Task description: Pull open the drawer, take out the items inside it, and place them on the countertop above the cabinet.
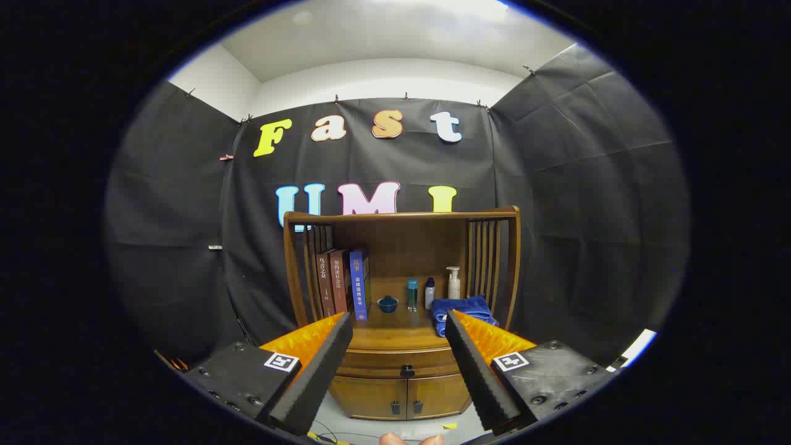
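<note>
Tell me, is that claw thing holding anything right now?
Nothing. The gripper jaws stand wide open, apart from the wooden cabinet; its drawer knob lies ahead, untouched.

Cabinet [401,361] — glossy wood; towel [462,309] — soft cloth.

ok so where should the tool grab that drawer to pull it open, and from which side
Probably best by the small dark knob at the middle of the drawer front, the only part that sticks out. Come straight in from the front, level with it, one finger on each side, then pull back. The tool is open and well short of the cabinet, with the knob between its fingers.
</note>
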Action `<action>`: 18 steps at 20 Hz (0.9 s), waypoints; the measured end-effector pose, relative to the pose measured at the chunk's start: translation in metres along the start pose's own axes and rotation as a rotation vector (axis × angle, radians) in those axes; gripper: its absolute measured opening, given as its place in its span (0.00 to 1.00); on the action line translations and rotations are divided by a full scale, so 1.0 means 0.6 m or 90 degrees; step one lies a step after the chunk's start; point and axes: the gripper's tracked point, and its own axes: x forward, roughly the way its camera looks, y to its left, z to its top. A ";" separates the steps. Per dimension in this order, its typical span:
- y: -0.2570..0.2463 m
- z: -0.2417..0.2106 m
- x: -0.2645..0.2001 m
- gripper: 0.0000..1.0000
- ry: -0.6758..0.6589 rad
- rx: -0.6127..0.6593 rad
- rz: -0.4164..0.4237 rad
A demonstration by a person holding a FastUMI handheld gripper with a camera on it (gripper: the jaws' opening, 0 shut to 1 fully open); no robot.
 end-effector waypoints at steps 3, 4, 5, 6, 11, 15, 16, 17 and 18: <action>0.003 0.002 0.002 0.99 -0.005 -0.003 0.005; 0.003 0.004 0.003 0.99 -0.007 -0.004 0.005; 0.004 0.006 0.004 0.99 -0.010 -0.005 0.006; 0.005 0.008 0.003 0.99 -0.013 -0.005 0.008; 0.001 0.017 0.007 0.99 -0.026 -0.009 0.002; 0.005 0.011 0.016 0.99 -0.028 -0.015 0.005; 0.005 0.007 0.019 0.99 -0.031 -0.017 0.005; 0.006 0.006 0.025 0.99 -0.037 -0.019 0.007; 0.006 0.001 0.032 0.99 -0.042 -0.019 0.008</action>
